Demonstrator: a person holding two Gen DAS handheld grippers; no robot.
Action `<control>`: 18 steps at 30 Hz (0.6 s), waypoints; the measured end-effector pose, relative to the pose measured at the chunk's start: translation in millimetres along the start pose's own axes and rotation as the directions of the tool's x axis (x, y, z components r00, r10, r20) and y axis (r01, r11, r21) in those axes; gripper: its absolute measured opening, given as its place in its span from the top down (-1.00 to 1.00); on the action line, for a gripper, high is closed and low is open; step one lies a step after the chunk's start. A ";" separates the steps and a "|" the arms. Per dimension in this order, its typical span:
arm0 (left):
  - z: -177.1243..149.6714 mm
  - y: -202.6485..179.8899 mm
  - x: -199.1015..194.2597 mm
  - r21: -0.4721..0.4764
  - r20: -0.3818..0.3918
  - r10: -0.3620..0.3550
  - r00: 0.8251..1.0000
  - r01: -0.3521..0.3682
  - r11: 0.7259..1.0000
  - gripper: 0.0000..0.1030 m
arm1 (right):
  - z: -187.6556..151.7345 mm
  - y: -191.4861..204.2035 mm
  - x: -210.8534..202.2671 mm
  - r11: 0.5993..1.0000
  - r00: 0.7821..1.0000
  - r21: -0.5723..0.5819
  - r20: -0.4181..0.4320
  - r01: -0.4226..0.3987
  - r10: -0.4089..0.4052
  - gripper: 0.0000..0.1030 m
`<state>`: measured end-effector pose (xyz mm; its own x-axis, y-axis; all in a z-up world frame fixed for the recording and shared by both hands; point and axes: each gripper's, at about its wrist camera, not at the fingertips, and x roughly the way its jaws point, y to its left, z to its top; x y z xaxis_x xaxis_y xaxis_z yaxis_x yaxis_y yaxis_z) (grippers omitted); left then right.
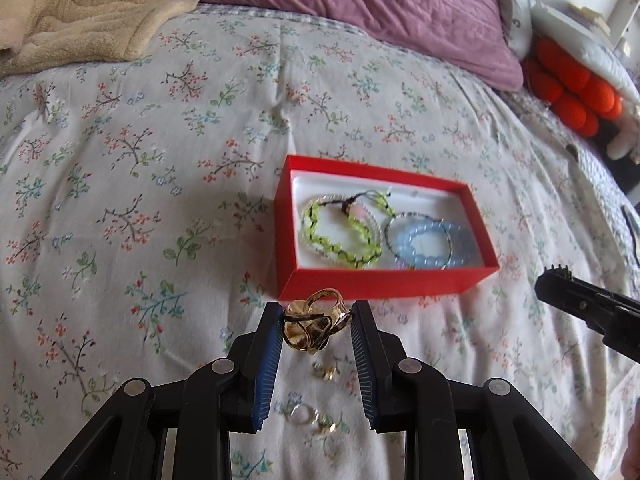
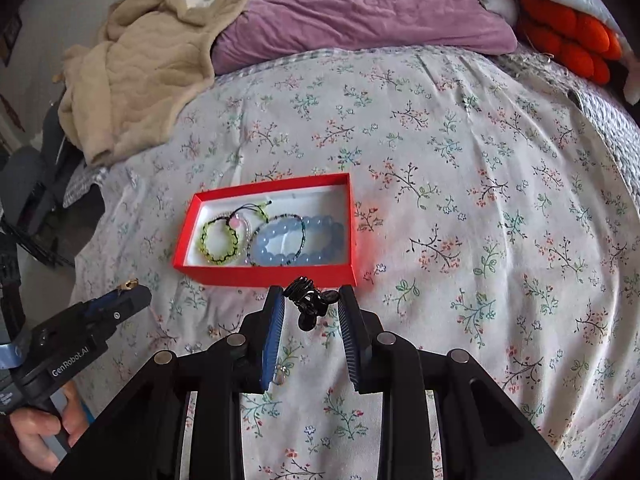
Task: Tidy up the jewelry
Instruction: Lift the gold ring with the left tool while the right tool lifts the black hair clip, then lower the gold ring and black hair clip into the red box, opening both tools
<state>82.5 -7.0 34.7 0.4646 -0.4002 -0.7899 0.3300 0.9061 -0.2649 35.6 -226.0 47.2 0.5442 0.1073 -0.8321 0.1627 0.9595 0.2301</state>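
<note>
- Just ahead of both hand-held grippers, a red box (image 1: 384,280) sits on the floral bedspread (image 1: 120,160), holding a green bracelet (image 1: 340,232) and a blue bead bracelet (image 1: 430,244).
- Small rings (image 1: 316,420) lie on the bed beneath the left fingers.
- Left hand-held gripper (image 1: 318,322): clamped on a gold ornament (image 1: 316,324).
- Right hand-held gripper (image 2: 312,306): partly closed, pinching a black ornament (image 2: 308,304).
- Purple pillow (image 2: 360,4) far ahead.

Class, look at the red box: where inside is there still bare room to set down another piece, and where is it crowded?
Inside the red box, bare white lining runs along the far wall. The near part is crowded: green bracelet left, blue bead bracelet right, overlapping mid-box. Each gripper holds a piece just short of the box's near wall.
</note>
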 end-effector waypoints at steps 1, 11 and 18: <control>2.6 -1.9 2.5 0.003 0.004 -0.005 1.000 0.005 1.000 0.45 | 3.3 0.7 2.1 1.000 1.000 0.003 0.007 -0.005 0.005 0.43; 25.7 -15.9 33.2 -0.019 0.036 -0.020 0.999 0.020 1.000 0.45 | 33.1 6.5 35.4 0.999 0.998 0.011 0.038 -0.052 0.051 0.43; 39.0 -12.6 50.0 -0.039 0.056 0.000 0.998 0.003 0.999 0.44 | 43.0 -4.7 56.4 0.997 0.998 0.057 0.024 -0.056 0.055 0.42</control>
<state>133.6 -43.8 20.2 0.5099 -0.4076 -0.7576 0.2992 0.9097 -0.2881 100.9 -235.7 20.9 0.5719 0.1532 -0.8059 0.1784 0.9357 0.3044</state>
